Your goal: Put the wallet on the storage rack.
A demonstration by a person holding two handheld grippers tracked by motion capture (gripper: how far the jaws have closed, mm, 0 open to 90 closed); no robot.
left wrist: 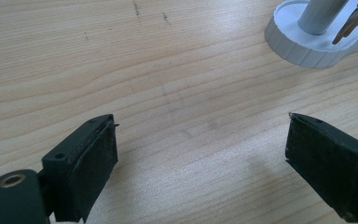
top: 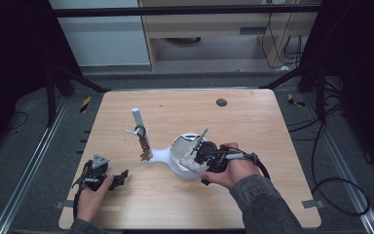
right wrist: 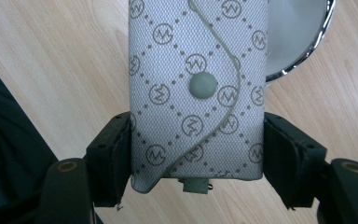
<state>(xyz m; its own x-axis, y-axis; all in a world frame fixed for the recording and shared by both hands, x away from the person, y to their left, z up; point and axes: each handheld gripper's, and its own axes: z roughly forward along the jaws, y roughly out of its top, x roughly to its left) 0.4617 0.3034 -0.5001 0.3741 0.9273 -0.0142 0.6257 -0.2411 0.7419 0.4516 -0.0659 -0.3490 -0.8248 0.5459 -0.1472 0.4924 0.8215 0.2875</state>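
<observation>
A grey patterned key pouch (right wrist: 198, 56) with a round snap button (right wrist: 203, 85) sits between the jaws of my right gripper (right wrist: 198, 154), which is shut on its two sides. In the high view the right gripper (top: 195, 156) holds the pouch (top: 190, 164) over the round shiny dish (top: 181, 141) of a white stand (top: 159, 156). The dish's chrome rim (right wrist: 307, 51) shows behind the pouch. The stand's upright post (top: 137, 119) has brown keys (top: 145, 148) hanging from it. My left gripper (top: 121, 176) rests low at the table's front left, open, with bare wood between its jaws (left wrist: 200, 154).
The stand's white base (left wrist: 303, 46), its post (left wrist: 319, 14) and a hanging key (left wrist: 354, 21) lie ahead and to the right of the left gripper. A dark round mark (top: 221, 102) lies near the wooden table's far edge. Cables (top: 341, 195) trail on the floor at the right.
</observation>
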